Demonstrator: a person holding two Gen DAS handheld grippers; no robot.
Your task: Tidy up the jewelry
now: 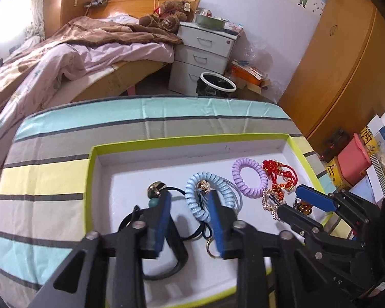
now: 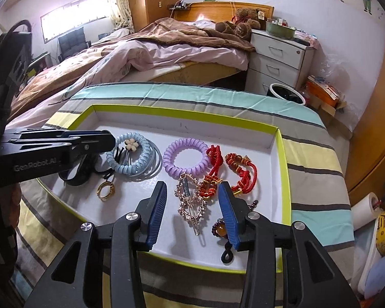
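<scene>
A white tray with a lime rim (image 1: 192,138) (image 2: 182,114) lies on a striped cushion and holds the jewelry. My left gripper (image 1: 188,196) is open over a light blue coil bracelet (image 1: 192,205) (image 2: 131,168) and black hair ties (image 1: 131,220). A purple coil bracelet (image 1: 237,179) (image 2: 172,164), red cord bracelets (image 1: 279,172) (image 2: 243,174) and a rose-gold hair clip (image 2: 190,202) lie to the right. My right gripper (image 2: 192,187) is open, its fingers either side of the clip and a red-gold charm (image 2: 209,187). A gold ring (image 2: 105,191) lies front left.
The striped cushion (image 1: 51,179) (image 2: 315,159) drops off at its edges. A bed (image 2: 141,51), white drawers (image 2: 279,61) and a bin (image 1: 217,82) stand behind. Boxes and a pink container (image 1: 354,159) sit at the right.
</scene>
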